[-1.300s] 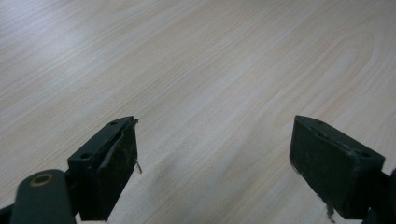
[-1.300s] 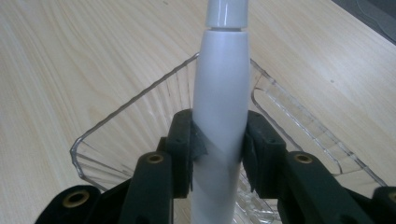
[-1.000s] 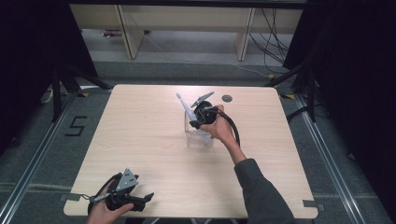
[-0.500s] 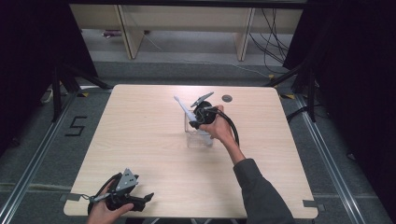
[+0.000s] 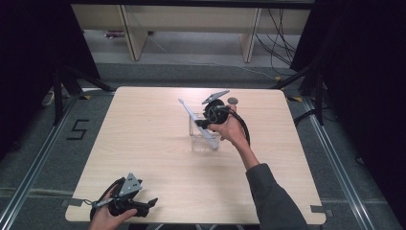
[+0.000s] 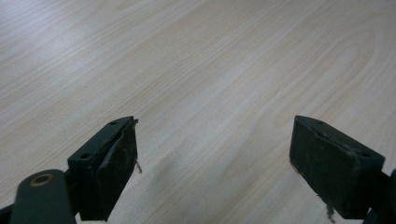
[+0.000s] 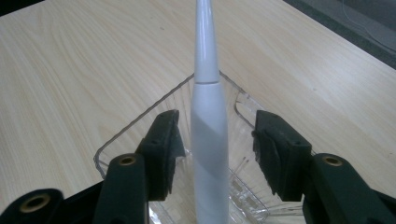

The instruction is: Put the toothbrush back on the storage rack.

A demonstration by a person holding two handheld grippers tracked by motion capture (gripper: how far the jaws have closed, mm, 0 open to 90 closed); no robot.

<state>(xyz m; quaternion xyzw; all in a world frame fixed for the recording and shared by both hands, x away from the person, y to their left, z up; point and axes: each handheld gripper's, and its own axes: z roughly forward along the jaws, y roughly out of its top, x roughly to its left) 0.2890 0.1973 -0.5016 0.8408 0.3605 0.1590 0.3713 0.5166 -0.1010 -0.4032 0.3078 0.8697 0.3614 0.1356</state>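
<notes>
While toothbrush [image 7: 208, 121] leans in clear cup [image 7: 140, 128], right tool [image 7: 217, 140] has just been opening.
Pads clear of it; left tool [image 6: 215, 154] wide over bare surface [image 6: 196, 60].

Black tool [image 5: 205, 125], brass screws, grey sleeve [image 5: 273, 199]

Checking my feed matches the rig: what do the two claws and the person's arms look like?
Both claws, left claw and right claw, are black with flat rectangular pads and brass-coloured rivets. Each carries a grey three-cornered plate on top. A thick black cable loops from the right one. The right arm wears a dark grey sleeve.
</notes>
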